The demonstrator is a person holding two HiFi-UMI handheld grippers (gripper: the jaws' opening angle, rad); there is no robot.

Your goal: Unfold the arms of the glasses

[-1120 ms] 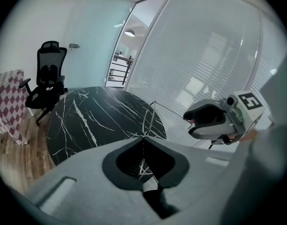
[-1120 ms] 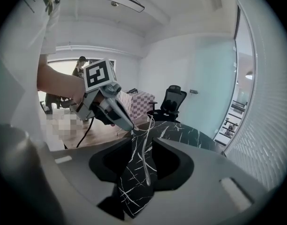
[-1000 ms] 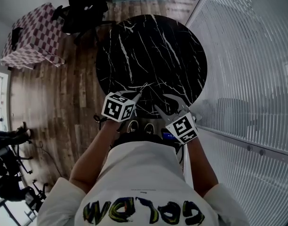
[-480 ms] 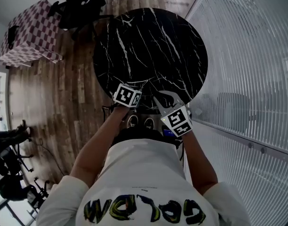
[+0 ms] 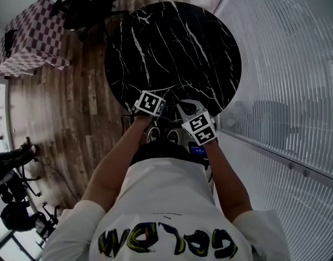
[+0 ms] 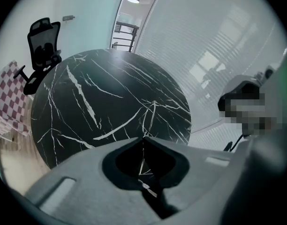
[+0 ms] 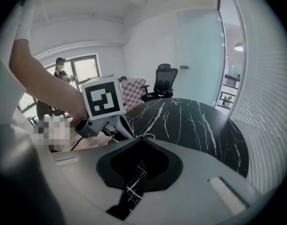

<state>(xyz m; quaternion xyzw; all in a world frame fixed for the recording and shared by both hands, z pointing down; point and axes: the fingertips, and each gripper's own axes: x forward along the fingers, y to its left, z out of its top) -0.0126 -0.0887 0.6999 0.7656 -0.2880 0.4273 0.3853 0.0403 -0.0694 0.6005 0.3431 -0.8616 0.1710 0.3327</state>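
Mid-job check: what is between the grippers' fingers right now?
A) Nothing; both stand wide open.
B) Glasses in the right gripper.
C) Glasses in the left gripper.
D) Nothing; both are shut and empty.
D: the gripper views show the left gripper and right gripper closed tip to tip, with only the marble table behind them.

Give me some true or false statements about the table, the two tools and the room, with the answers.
1. The table is round and black with pale veins. True.
2. Glasses lie on the table. False: no view shows any glasses.
3. The right tool stands wide open. False: its jaws have just closed, tips together, nothing between them.
4. The left tool is shut and empty. True.
5. The checkered cloth covers the round table. False: it covers a separate table on the wooden floor.
6. A black office chair stands beyond the table. True.
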